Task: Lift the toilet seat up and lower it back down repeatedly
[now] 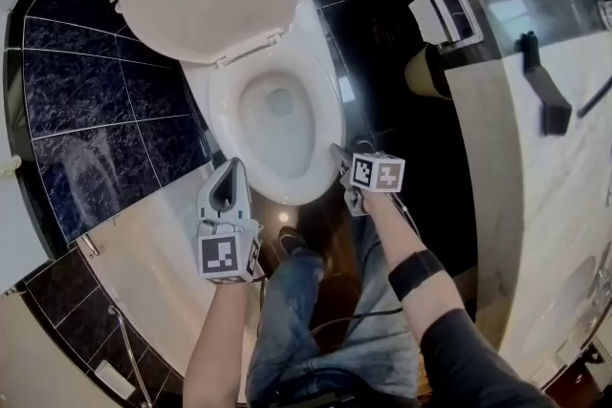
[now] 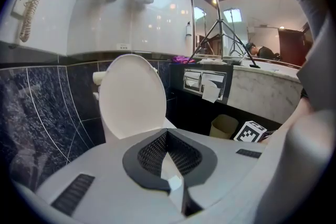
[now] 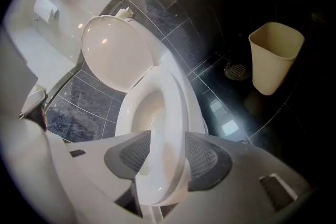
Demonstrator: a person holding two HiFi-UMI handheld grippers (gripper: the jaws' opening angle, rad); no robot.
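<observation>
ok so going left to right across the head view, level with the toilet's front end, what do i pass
left gripper → toilet seat → right gripper → waste bin → marble counter

**Gloss on nearly every surface**

Your toilet seat (image 3: 173,128) and lid (image 3: 113,55) look like smooth, shiny white plastic. The dark marbled wall tiles (image 1: 76,91) and the black floor (image 3: 236,107) are polished and reflective. The beige bin (image 3: 275,55) on the right looks matt.

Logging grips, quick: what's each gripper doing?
Left gripper: shut, empty.
Right gripper: open, seat between its jaws.
</observation>
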